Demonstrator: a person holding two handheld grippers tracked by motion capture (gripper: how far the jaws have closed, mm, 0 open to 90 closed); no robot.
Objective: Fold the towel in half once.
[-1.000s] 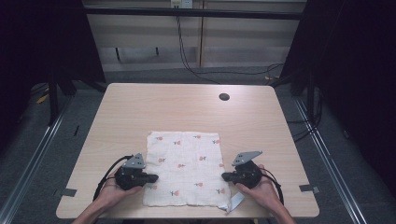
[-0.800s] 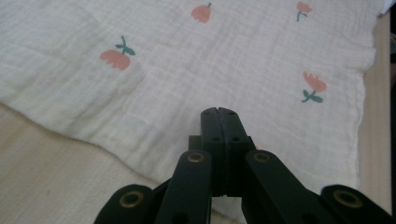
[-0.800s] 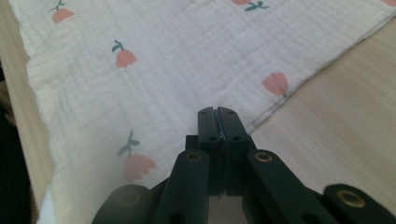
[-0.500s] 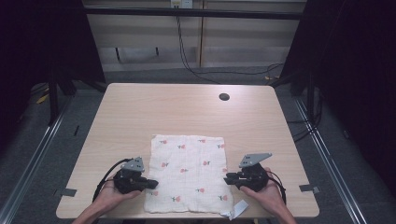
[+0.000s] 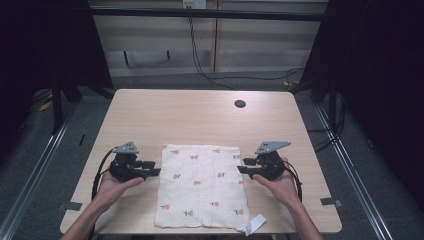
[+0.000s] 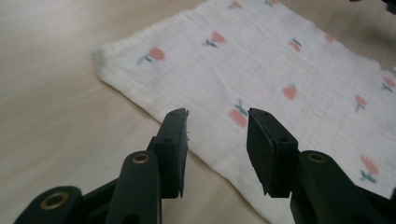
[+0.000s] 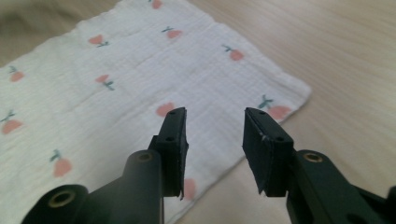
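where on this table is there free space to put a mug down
The far half of the table is bare from the cloth's far edge to the back rim, apart from a small dark hole. The near half is crowded: left gripper and right gripper flank the cloth.

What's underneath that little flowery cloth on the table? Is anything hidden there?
The cloth lies flat on the bare wooden table, and no bump shows in it. Its near edge overhangs the table slightly, with a white tag at the corner. Something thin under it could not be seen.
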